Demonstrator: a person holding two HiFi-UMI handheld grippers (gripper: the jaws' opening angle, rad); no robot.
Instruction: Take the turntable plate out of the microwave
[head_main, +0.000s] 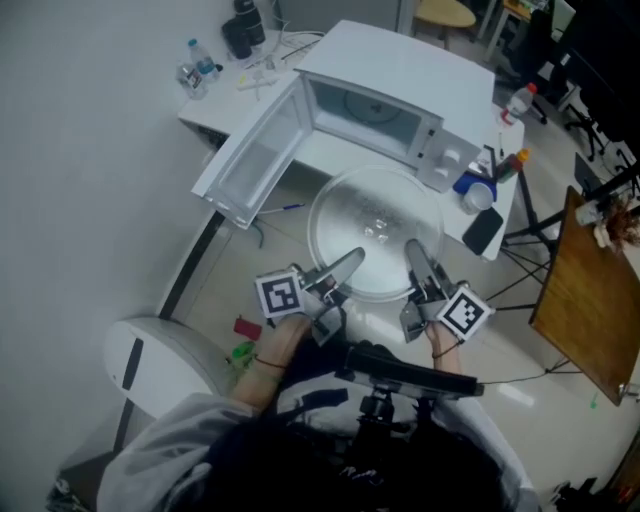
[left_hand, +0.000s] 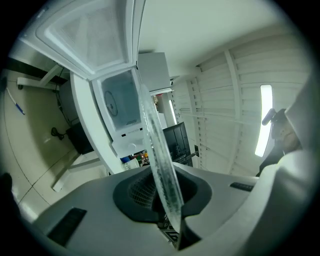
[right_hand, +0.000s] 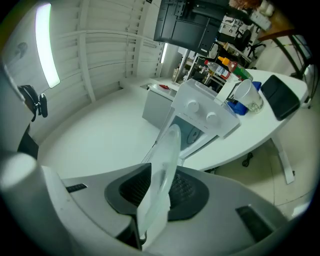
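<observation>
The round glass turntable plate (head_main: 375, 232) hangs level in the air in front of the white microwave (head_main: 380, 105), outside its cavity. My left gripper (head_main: 347, 266) is shut on the plate's near left rim, and my right gripper (head_main: 414, 254) is shut on the near right rim. In the left gripper view the plate (left_hand: 161, 160) runs edge-on between the dark pads (left_hand: 142, 192), with the microwave (left_hand: 120, 102) beyond. In the right gripper view the plate (right_hand: 162, 172) also sits clamped between the pads (right_hand: 182, 192), facing the microwave (right_hand: 202, 112).
The microwave door (head_main: 255, 150) stands swung open to the left. On the white table (head_main: 215, 115) lie a black phone (head_main: 483, 230), a cup (head_main: 478, 196) and bottles (head_main: 515, 100). A wooden board (head_main: 585, 290) stands at the right, a white stool (head_main: 160, 350) at the lower left.
</observation>
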